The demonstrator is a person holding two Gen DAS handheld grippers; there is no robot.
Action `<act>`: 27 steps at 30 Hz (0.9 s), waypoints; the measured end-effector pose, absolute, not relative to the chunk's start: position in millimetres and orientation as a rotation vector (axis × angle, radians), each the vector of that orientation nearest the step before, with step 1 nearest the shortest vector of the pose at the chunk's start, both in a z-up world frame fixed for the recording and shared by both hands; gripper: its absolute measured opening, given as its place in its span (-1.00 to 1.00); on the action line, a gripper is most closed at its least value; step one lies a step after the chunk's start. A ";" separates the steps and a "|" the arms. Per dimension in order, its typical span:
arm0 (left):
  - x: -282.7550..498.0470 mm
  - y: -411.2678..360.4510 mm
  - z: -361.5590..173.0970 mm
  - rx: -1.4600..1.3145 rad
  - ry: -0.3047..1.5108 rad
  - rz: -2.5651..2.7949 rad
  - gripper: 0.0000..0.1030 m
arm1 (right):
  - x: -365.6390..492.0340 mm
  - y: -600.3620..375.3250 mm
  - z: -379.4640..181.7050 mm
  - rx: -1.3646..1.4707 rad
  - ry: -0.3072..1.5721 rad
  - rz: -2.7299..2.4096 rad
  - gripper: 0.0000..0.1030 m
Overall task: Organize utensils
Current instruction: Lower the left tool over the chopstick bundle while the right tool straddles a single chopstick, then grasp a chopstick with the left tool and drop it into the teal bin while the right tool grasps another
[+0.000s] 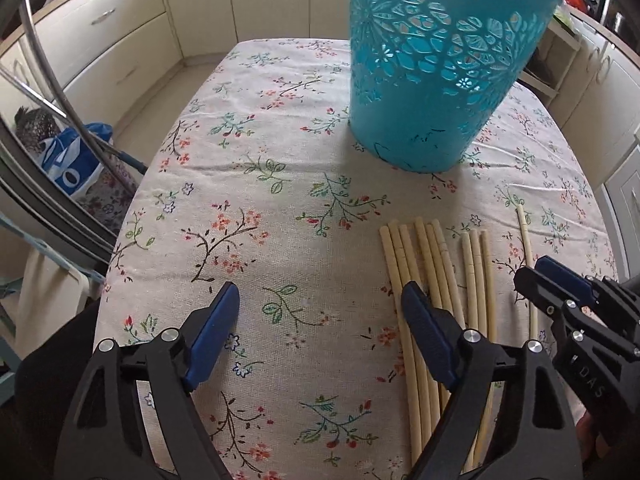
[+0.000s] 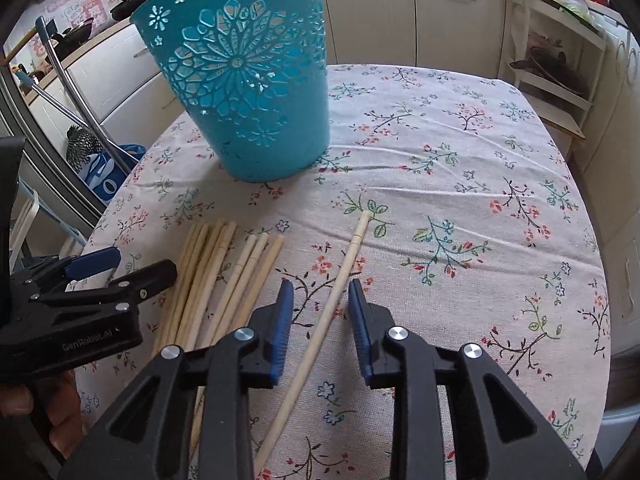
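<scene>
Left wrist view: left gripper [image 1: 320, 332] jaws wide apart over the floral tablecloth [image 1: 256, 184], nothing between the pads; its right finger sits over the near part of the chopstick bundle [image 1: 436, 276]. One single chopstick [image 1: 527, 256] lies apart to the right, with the right gripper [image 1: 532, 276] over its near part. Teal cut-out basket [image 1: 436, 68] stands upright further back on the table. Right wrist view: right gripper [image 2: 320, 300] partly open, straddling the single chopstick [image 2: 340, 280]; pads look clear of it, stick flat on the cloth. Bundle [image 2: 216, 276] just left, left gripper [image 2: 132, 268] over it, basket [image 2: 248, 92] behind.
</scene>
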State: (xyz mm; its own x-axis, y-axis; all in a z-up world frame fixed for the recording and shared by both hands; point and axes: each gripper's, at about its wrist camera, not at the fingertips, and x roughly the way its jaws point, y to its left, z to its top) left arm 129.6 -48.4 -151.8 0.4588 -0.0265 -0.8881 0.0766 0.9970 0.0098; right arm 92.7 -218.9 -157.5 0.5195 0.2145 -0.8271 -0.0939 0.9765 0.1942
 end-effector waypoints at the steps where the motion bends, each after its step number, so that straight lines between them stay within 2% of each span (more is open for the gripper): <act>1: 129.8 -50.4 -151.1 0.065 1.088 -0.061 0.54 | 92.6 -218.8 -157.5 0.130 1.007 0.185 -0.44; 4: 128.1 -54.8 -150.0 0.107 1.065 -0.062 0.48 | 92.9 -218.4 -157.9 0.129 1.000 0.184 -0.44; 8: 124.6 -60.7 -147.9 0.138 1.049 -0.091 0.26 | 92.7 -219.0 -157.9 0.130 0.998 0.190 -0.44; 9: 125.1 -63.4 -148.7 0.147 1.055 -0.105 -0.01 | 92.4 -218.9 -157.8 0.131 0.996 0.189 -0.44; 13: 127.1 -68.8 -149.1 0.147 1.055 -0.149 -0.33 | 93.3 -220.1 -158.0 0.136 0.989 0.179 -0.43; 15: 128.0 -71.1 -148.4 0.140 1.056 -0.189 -0.57 | 93.5 -220.9 -157.7 0.139 0.988 0.182 -0.43; 17: 127.2 -72.6 -147.9 0.141 1.060 -0.227 -0.64 | 93.6 -220.3 -157.4 0.130 0.986 0.178 -0.43; 21: 132.6 -74.0 -146.5 0.158 1.099 -0.246 -0.64 | 94.1 -218.8 -158.0 0.119 0.978 0.174 -0.41; 22: 133.1 -76.9 -146.6 0.174 1.099 -0.246 -0.64 | 93.6 -217.8 -157.7 0.105 0.978 0.171 -0.43; 23: 132.5 -79.3 -146.3 0.189 1.097 -0.254 -0.75 | 93.4 -215.9 -157.7 0.088 0.983 0.173 -0.72; 24: 132.6 -81.0 -145.6 0.183 1.103 -0.290 -0.89 | 92.9 -215.1 -158.0 0.086 0.985 0.181 -0.83; 27: 132.9 -73.4 -137.3 0.108 1.111 -0.345 -0.92 | 90.2 -217.1 -158.0 0.099 0.981 0.193 -0.85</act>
State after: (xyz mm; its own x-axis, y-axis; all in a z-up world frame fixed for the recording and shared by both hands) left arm 132.9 -73.4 -137.3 0.3969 -0.2183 -0.8915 0.3257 0.9416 -0.0856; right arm 90.2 -217.1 -158.0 0.5412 0.2068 -0.8151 -0.1177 0.9784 0.1701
